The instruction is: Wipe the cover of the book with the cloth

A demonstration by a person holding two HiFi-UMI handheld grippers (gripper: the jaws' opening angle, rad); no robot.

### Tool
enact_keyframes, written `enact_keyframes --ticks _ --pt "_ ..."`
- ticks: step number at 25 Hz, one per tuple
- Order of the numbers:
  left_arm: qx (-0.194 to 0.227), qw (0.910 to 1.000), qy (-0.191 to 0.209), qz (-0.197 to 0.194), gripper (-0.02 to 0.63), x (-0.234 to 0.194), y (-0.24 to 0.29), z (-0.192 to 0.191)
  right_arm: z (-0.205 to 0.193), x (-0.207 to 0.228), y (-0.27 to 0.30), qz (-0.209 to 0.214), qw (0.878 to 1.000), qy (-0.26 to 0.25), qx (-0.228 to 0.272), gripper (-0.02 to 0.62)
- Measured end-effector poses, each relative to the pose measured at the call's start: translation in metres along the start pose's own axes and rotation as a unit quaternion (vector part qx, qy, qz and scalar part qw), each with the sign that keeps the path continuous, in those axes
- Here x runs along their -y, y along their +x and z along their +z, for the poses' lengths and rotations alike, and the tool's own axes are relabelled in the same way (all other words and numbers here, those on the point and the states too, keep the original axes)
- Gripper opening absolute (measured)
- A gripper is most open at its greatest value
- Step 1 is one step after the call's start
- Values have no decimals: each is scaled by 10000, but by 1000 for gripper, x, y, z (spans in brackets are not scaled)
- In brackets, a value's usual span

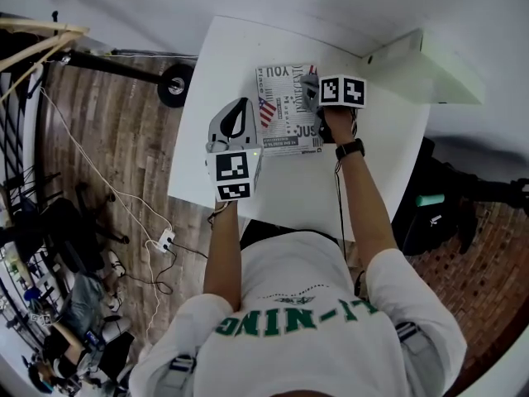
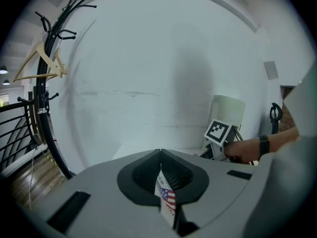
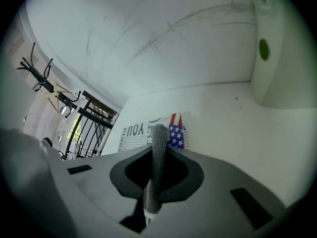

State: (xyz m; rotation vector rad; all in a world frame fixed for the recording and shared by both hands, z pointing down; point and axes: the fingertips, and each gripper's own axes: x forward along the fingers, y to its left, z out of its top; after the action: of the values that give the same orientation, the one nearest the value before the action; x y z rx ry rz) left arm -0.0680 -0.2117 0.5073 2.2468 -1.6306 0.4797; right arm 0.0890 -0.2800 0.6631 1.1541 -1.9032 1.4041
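Black-and-white printed book with flag cover (image 1: 285, 110) near far edge of white tabletop (image 1: 216, 64). Left gripper (image 2: 160, 155) fingers clamped on book edge. Right gripper (image 3: 158, 150) fingers clamped on grey knitted cloth (image 3: 157, 133). Risk: wiping drag pulls book from thin pinch and it skids.

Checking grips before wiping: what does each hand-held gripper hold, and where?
Left hand-held gripper: the book, by its edge at the flag. Right hand-held gripper: the grey cloth, its end poking past the jaws.
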Motion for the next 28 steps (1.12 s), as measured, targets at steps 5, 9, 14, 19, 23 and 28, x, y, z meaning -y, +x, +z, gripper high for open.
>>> enact_keyframes --ticks 5,9,14,19,23,28 --pt "27 10000 -2 -33 12 4 1 3 5 22 -13 -167 9996 150 160 31" --pt "76 10000 -13 -5 12 2 -3 4 5 21 -12 -436 9987 -42 247 32" --pt "167 9997 14 176 12 -4 -14 5 -5 -31 1 128 9994 -88 317 32" --pt "205 9989 -66 407 12 -19 -22 5 -39 -103 34 765 9955 -525 -206 32" --pt "200 9986 -98 483 12 -22 -25 4 -56 -122 53 835 9929 -714 -467 32" --pt "141 9989 -108 432 12 -16 -22 0 -57 -108 50 749 9937 -689 -478 32"
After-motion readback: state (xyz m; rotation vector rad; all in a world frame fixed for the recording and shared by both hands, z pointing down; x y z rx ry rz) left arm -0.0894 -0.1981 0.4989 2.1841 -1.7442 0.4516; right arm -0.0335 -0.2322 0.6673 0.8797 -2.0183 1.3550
